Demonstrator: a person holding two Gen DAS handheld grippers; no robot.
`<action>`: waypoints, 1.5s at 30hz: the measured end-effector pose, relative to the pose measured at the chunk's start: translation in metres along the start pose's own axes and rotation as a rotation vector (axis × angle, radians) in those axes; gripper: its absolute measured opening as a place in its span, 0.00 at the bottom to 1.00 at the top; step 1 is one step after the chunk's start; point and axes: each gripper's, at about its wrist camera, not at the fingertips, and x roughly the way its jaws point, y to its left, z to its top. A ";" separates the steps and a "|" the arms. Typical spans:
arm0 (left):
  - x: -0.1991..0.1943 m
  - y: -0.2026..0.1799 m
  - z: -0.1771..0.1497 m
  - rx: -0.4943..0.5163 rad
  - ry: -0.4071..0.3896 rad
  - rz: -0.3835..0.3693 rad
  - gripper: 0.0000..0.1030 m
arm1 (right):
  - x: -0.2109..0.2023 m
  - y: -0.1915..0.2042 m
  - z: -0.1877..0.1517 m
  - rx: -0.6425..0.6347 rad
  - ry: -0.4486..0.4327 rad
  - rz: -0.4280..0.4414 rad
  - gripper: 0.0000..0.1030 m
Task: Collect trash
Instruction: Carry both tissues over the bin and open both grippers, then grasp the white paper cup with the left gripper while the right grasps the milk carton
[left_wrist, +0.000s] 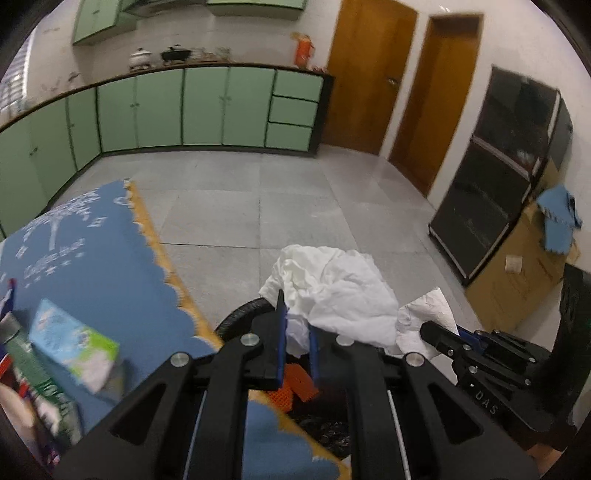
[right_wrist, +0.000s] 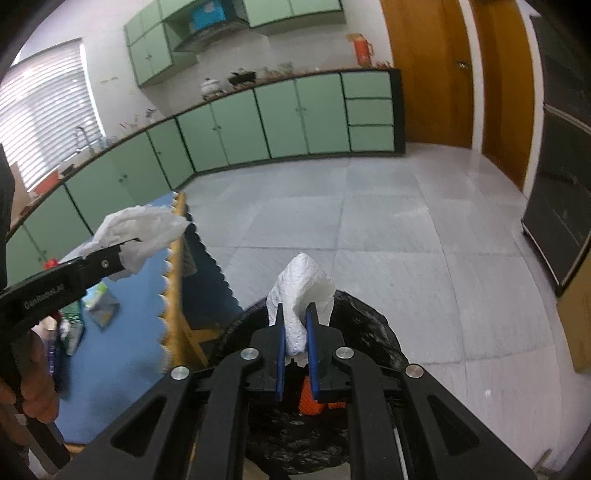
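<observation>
1. The left gripper (left_wrist: 297, 332) pinches a big crumpled white tissue (left_wrist: 332, 291) between its blue pads (left_wrist: 281, 332).
2. The right gripper (left_wrist: 439, 338) is near, on the right. It holds a smaller white tissue (left_wrist: 424, 314).
3. Right below both is a black trash bag (left_wrist: 325, 428) with something orange (left_wrist: 299, 384) inside.
4. On the left is a counter with a blue cloth (left_wrist: 110, 251). A blurry blue and green carton (left_wrist: 74, 347) lies on it.
5. Far away are green cabinets (left_wrist: 203, 107) and brown doors (left_wrist: 369, 74).
6. A cardboard box (left_wrist: 517, 280) sits far right on the grey floor (left_wrist: 277, 206).
</observation>
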 end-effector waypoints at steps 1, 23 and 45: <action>0.010 -0.004 -0.002 0.014 0.013 -0.001 0.09 | 0.005 -0.003 -0.003 0.005 0.007 -0.006 0.10; 0.057 -0.001 -0.003 -0.021 0.102 0.018 0.47 | 0.051 -0.023 0.003 0.016 0.073 -0.051 0.39; 0.036 0.005 -0.003 0.001 0.071 0.064 0.66 | 0.028 -0.008 0.017 0.000 0.022 -0.068 0.44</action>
